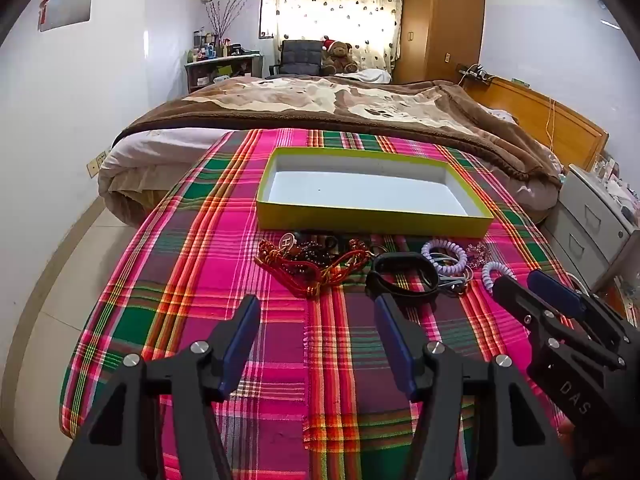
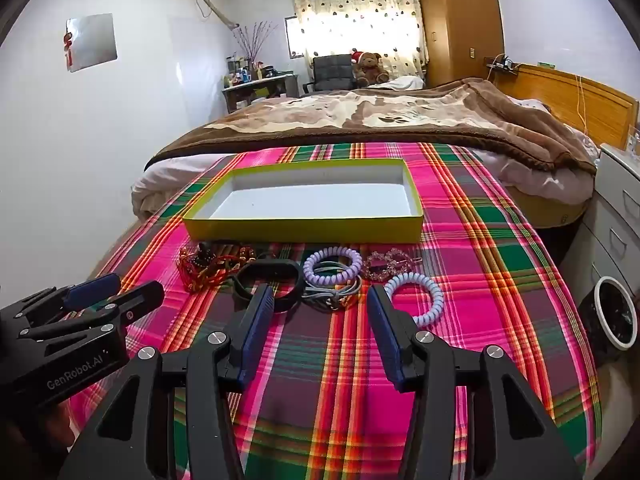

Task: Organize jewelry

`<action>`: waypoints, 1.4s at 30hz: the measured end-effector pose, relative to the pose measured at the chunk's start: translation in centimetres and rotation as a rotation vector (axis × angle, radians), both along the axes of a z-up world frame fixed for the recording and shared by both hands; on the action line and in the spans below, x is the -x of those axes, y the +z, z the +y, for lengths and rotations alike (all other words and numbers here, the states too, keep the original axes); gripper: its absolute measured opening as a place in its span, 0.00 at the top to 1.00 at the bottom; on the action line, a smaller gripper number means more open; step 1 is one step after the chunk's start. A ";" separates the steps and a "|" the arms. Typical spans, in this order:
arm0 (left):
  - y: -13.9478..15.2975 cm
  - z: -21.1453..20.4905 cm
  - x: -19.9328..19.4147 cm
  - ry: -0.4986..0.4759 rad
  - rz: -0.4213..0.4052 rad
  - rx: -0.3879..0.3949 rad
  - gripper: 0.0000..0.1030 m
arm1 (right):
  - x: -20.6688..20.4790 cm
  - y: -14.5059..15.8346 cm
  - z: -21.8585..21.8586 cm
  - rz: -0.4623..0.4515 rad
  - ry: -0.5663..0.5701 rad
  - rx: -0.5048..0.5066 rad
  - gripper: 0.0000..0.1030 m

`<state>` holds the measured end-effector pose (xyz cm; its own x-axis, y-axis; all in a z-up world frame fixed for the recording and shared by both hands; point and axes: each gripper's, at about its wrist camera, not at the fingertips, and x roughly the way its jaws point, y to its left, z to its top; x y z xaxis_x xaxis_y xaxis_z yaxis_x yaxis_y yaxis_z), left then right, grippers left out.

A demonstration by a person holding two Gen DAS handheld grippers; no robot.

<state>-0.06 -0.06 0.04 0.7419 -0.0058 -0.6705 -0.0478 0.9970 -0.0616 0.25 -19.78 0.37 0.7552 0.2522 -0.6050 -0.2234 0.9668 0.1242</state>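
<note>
An empty yellow-green box (image 1: 372, 222) (image 2: 304, 232) with a white inside stands on the plaid cloth. In front of it lies a row of jewelry: red braided cords with dark beads (image 1: 308, 260) (image 2: 208, 268), a black band (image 1: 404, 272) (image 2: 268, 280), a purple coil tie (image 1: 444, 252) (image 2: 332, 268), a pale coil tie (image 2: 416, 296) (image 1: 494, 274), grey ties (image 2: 332, 296) and a pink beaded piece (image 2: 384, 264). My left gripper (image 1: 314, 300) is open and empty, just short of the cords and band. My right gripper (image 2: 320, 300) is open and empty, just short of the grey ties.
The plaid cloth (image 1: 200, 260) covers a table set against a bed with a brown blanket (image 1: 320, 104). Each gripper shows in the other's view, the right one (image 1: 532, 284) and the left one (image 2: 120, 288). White drawers (image 2: 620, 216) and a round bin (image 2: 612, 312) stand at right.
</note>
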 end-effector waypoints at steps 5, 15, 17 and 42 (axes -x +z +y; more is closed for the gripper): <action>-0.1 -0.2 0.0 -0.009 -0.004 0.005 0.40 | 0.2 0.1 0.0 0.002 -0.005 0.009 0.52; -0.4 -0.1 -0.2 -0.007 0.020 0.000 0.40 | 0.0 0.1 -0.4 0.003 -0.013 -0.007 0.52; -0.3 -0.1 0.0 -0.003 0.019 -0.006 0.40 | 0.3 0.2 -0.3 0.001 -0.012 -0.008 0.52; 0.1 -0.2 0.2 0.009 0.011 -0.020 0.40 | 0.3 0.2 -0.6 0.002 -0.030 0.000 0.52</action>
